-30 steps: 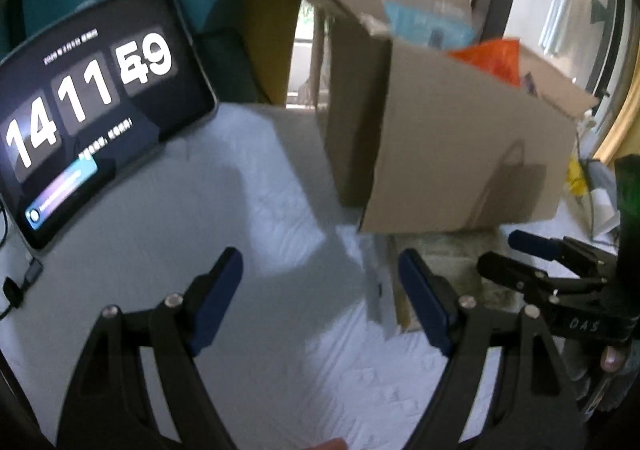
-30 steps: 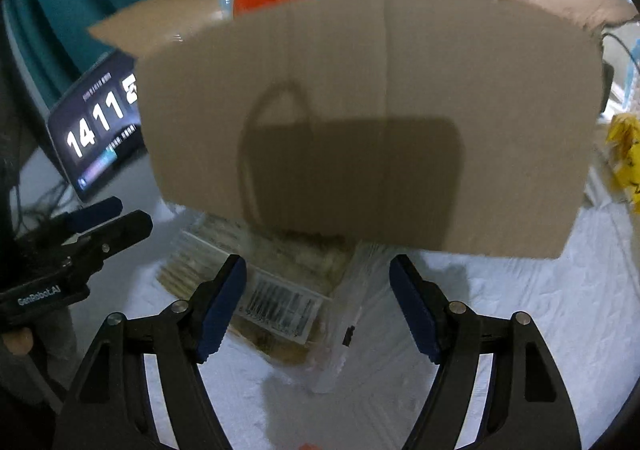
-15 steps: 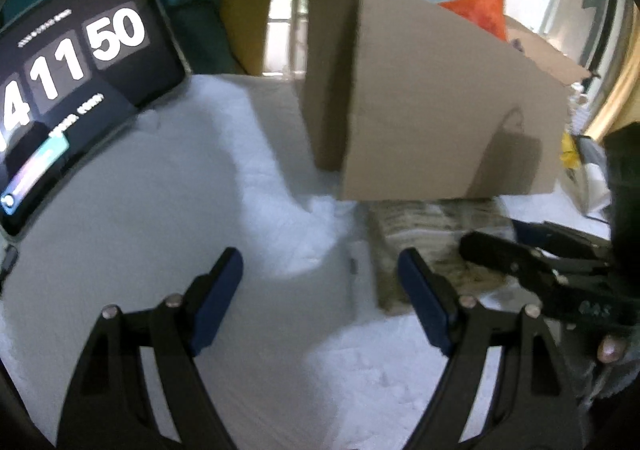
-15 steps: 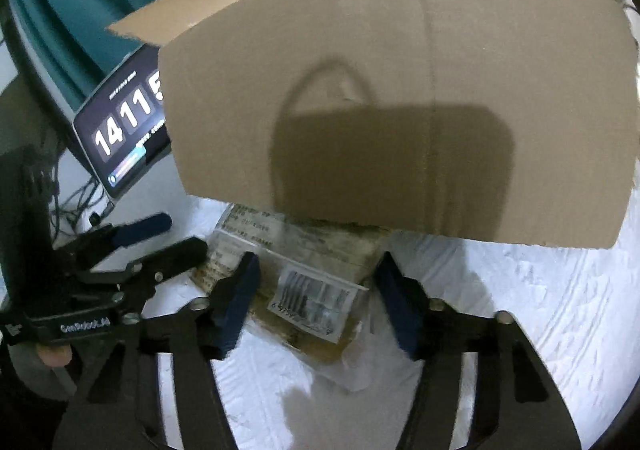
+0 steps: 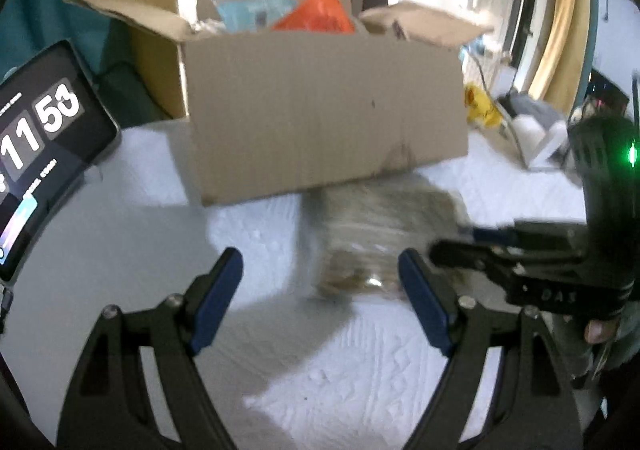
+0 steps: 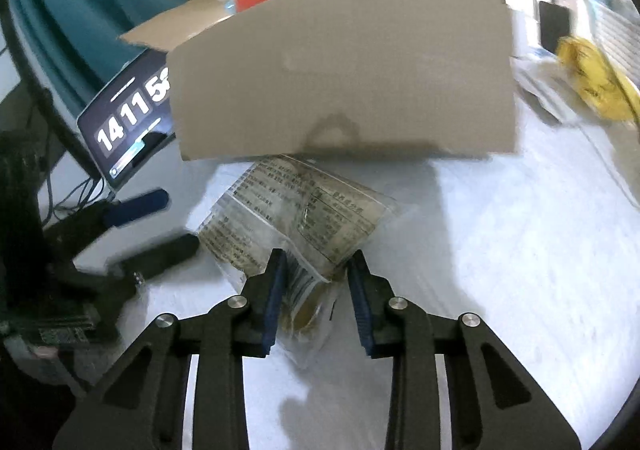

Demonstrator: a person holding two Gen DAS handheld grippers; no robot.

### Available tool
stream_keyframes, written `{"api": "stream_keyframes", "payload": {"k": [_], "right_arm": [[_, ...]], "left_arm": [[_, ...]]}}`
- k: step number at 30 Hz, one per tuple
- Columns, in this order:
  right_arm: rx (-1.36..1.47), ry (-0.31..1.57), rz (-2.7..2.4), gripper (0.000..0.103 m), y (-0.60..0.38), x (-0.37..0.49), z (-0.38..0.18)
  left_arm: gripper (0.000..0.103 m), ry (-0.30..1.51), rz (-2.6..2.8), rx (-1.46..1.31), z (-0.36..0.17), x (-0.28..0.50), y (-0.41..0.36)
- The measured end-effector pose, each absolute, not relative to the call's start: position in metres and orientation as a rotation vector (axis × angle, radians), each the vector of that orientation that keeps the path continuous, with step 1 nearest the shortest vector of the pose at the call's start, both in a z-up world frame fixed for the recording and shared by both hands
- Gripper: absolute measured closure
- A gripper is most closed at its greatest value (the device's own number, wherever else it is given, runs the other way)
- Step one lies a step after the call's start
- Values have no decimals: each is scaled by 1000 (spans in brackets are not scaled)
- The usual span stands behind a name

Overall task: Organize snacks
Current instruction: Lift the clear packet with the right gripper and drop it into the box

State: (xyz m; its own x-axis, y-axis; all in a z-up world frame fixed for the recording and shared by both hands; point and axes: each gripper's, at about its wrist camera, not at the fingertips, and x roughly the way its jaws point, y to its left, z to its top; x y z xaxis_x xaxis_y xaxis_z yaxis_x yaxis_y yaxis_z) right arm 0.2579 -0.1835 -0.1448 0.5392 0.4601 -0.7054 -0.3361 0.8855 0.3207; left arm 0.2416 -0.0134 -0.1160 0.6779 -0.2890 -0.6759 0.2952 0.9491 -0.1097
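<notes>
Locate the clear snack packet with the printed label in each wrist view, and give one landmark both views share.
Left wrist: the snack packet lies blurred right of centre, just below the cardboard box, beside the right tool.
Right wrist: the packet lies centre, its near end between the closing right tool's jaws.
Shared landmark: the box, just behind the packet.
</notes>
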Motion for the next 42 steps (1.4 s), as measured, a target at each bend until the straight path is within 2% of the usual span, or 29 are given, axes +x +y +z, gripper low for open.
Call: {"api": "stream_keyframes", "payload": {"k": [11,27,42], "right_arm": [[88,803,364,79,-229,211,-118],[-42,556,303,83,-248,189,-28],[-118,277,266,83,-238,242,65]], "left_arm": [[22,651,-334,-52,-95,238,1],[22,596,-292,-86,-83,233,10],[22,384,-188,-124,36,243,30]]}}
